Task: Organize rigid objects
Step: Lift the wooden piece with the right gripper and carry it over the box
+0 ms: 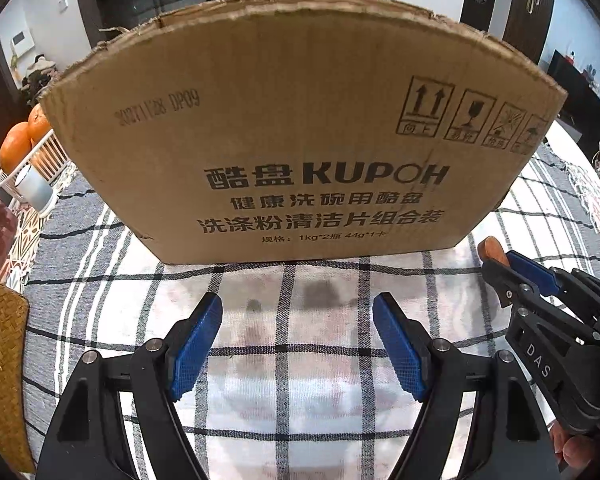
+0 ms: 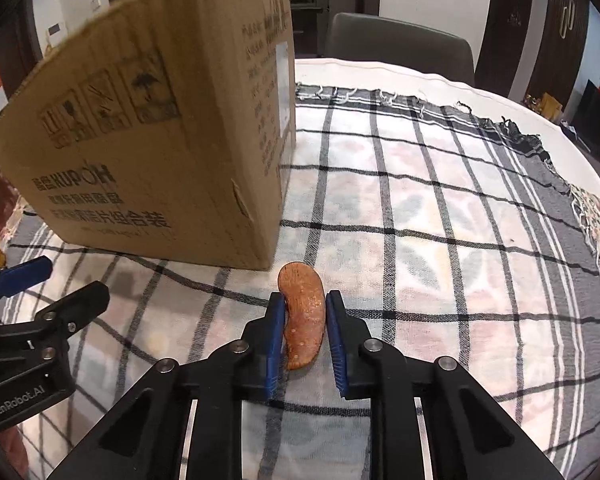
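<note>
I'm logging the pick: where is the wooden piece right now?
In the right wrist view, the wooden piece sits between the right gripper's blue pads, on the checked cloth just off the cardboard box's near corner.

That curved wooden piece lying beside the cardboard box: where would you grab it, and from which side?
Grip the wooden piece across its narrow middle, coming down from above with a pad on each long side. It lies flat on the checked cloth, longer than wide, so only the width fits between the pads. The right gripper is shut on it there; the cardboard box stands clear.
</note>
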`<state>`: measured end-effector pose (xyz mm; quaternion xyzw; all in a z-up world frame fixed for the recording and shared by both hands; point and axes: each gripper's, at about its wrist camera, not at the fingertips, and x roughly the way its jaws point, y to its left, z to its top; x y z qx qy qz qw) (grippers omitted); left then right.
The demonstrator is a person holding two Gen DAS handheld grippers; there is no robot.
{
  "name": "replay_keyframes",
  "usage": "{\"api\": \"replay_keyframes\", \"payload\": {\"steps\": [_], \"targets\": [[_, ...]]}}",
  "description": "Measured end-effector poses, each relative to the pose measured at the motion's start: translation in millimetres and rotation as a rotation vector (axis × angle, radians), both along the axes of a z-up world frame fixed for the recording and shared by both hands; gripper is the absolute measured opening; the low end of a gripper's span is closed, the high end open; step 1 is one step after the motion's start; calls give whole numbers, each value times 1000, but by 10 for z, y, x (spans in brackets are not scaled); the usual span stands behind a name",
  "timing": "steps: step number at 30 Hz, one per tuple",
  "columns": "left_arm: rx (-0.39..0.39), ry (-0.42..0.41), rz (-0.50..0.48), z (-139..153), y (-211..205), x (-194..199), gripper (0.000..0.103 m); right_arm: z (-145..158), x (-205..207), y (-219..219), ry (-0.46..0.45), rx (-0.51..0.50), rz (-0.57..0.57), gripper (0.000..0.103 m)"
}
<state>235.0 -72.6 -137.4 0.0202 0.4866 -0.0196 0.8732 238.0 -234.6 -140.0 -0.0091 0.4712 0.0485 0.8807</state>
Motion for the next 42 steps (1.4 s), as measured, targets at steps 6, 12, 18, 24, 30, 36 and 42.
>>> {"api": "replay_keyframes", "payload": {"steps": [6,12,18,24,30,36,42], "targets": [[-10,-28,-12,144,56,-133,77,155,-98,42,-13,2,7,23],[-15,-67,-29,319,118,-238,78,350,-224,125,-38,1,18,23],[-19,-111,-35,533,177,-328,79,567,-348,186,-68,1,18,23],[-16,-157,-45,685,197,-421,80,774,-396,211,-100,15,7,23],[-22,-195,-53,864,245,-447,83,968,-483,264,-142,28,1,23],[-20,-237,-62,1048,308,-470,87,1169,-548,336,-187,38,7,23],[-10,-282,-58,1209,385,-468,98,1328,-547,424,-228,47,16,23]]}}
